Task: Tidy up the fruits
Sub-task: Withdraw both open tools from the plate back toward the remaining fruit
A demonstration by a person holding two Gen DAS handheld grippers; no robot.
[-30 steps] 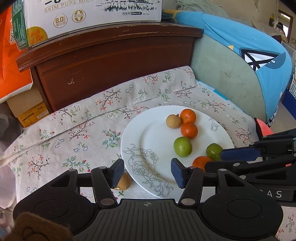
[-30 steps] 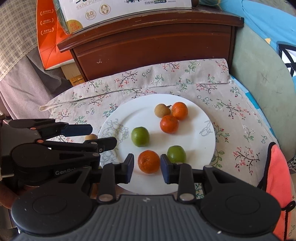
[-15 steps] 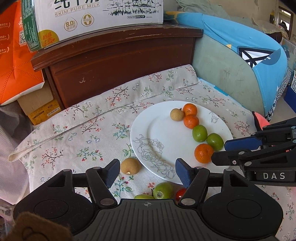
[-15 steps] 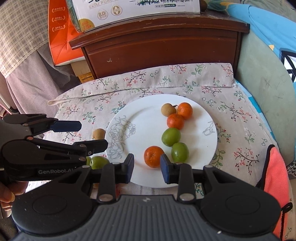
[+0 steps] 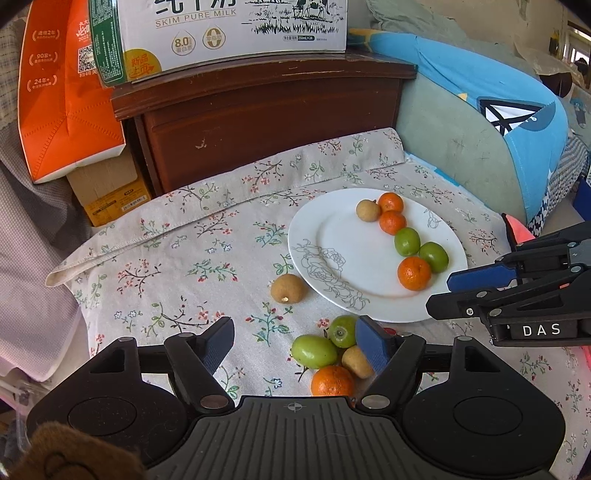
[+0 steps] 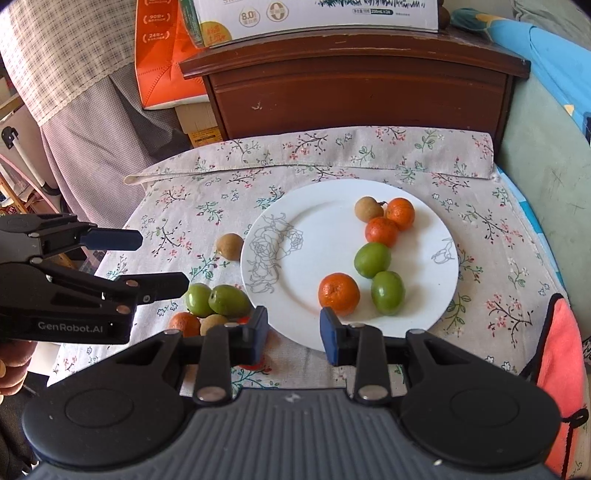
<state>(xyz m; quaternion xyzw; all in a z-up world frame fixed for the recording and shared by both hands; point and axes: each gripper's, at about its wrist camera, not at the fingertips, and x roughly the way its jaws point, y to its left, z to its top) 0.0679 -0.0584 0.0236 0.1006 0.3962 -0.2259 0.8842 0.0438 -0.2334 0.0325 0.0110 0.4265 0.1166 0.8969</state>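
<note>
Left wrist view reads "SKIM PURE MILK" on the milk carton [image 5: 229,33] atop the wooden cabinet [image 5: 266,122], and "DAS" on the side of my right tongs [image 5: 454,291]; the right wrist view reads "GenRobot.AI" on my left tongs [image 6: 159,262]. An orange bag [image 5: 62,92] beside the cabinet carries small print I cannot read.

My left tongs [image 5: 295,343] are apart and empty; their jaws have just been opening, with a loose pile of fruit [image 5: 332,354] on the flowered cloth [image 5: 177,236] below them, untouched. My right tongs [image 6: 291,328] stand with a narrow gap, clamped on nothing, over the plate's near rim.

On the white plate [image 6: 306,229] six fruits run in a curved line from the far edge toward the near right edge; the two green ones [image 6: 380,277] lie with long axes roughly along that line. One brown fruit [image 6: 229,246] sits on the cloth just beside the plate's left rim.

Compared with a second ago, the plate appears farther off in the left wrist view, and the pile has come into sight.
</note>
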